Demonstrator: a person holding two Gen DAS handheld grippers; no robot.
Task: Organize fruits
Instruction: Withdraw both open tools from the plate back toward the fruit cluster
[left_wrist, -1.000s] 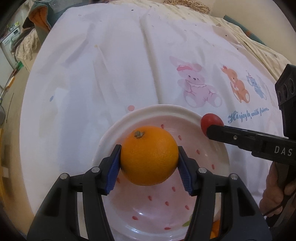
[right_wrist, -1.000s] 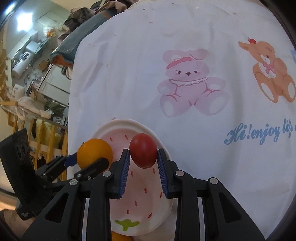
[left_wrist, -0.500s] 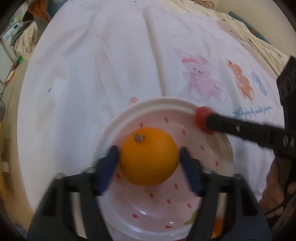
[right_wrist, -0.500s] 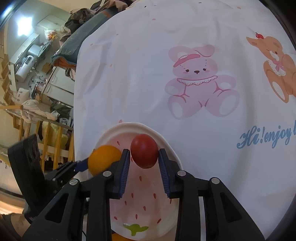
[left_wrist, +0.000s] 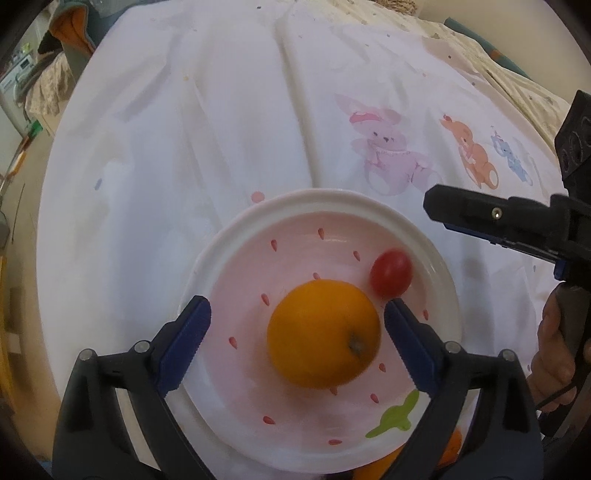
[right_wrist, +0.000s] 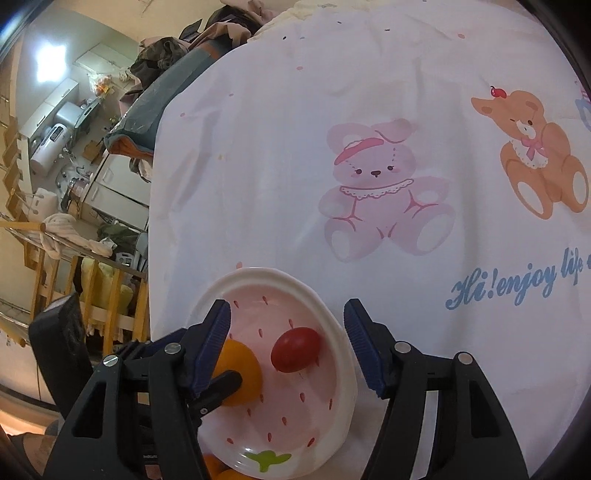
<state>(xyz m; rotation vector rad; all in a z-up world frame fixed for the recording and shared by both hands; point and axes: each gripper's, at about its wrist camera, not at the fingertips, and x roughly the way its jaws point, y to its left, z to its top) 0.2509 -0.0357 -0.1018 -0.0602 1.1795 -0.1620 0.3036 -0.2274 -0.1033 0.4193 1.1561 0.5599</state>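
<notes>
An orange (left_wrist: 324, 333) lies in a white and pink strawberry-print plate (left_wrist: 258, 221), with a small red tomato (left_wrist: 390, 272) beside it on the right. My left gripper (left_wrist: 295, 334) is open, its blue pads apart on either side of the orange. In the right wrist view the tomato (right_wrist: 295, 349) and orange (right_wrist: 238, 373) lie in the plate (right_wrist: 332, 325). My right gripper (right_wrist: 288, 343) is open above the plate. It also shows in the left wrist view (left_wrist: 491, 221) at the right.
The plate sits on a white cloth with a pink bear print (right_wrist: 376, 195), an orange bear (right_wrist: 532, 147) and blue lettering. More orange fruit (left_wrist: 450, 448) peeks from under the plate's near edge. The cloth's left edge drops off to room clutter (right_wrist: 74, 166).
Both grippers have opened. The orange dropped from my left gripper into the plate and rolled, and the tomato dropped from my right gripper into the plate beside it.
</notes>
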